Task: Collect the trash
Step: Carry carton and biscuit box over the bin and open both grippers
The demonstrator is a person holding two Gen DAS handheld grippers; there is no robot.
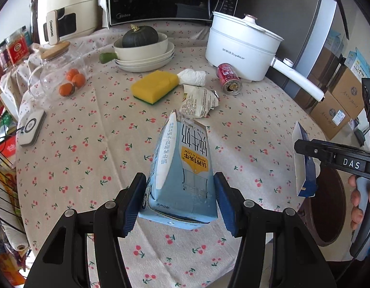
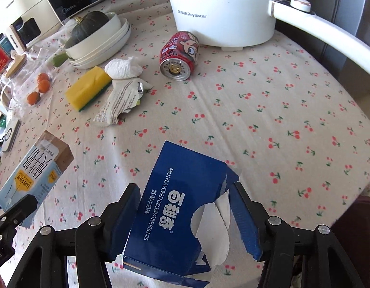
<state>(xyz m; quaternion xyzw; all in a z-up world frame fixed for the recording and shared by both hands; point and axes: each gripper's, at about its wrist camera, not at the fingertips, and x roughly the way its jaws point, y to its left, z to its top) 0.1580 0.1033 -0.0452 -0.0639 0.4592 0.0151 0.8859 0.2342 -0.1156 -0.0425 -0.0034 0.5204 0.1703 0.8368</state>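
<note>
A light blue milk carton (image 1: 182, 168) hangs above the cherry-print tablecloth (image 1: 89, 148), my left gripper (image 1: 180, 199) shut on its sides. My right gripper (image 2: 185, 216) is shut on a torn dark blue biscuit box (image 2: 175, 192), also off the table. In the left wrist view that box (image 1: 302, 168) shows at the right edge; in the right wrist view the carton (image 2: 33, 170) shows at the lower left. Farther back on the cloth lie a red can (image 2: 180, 55) on its side, a crumpled white tissue (image 2: 123, 68) and a torn printed wrapper (image 2: 120, 100).
A yellow sponge (image 1: 153, 86) lies beside the tissue. A white electric pot (image 1: 242, 45), stacked bowls holding a dark squash (image 1: 140, 37), and a glass jar of oranges (image 1: 62, 74) stand behind. A brown round object (image 1: 328, 206) sits below the table's right edge.
</note>
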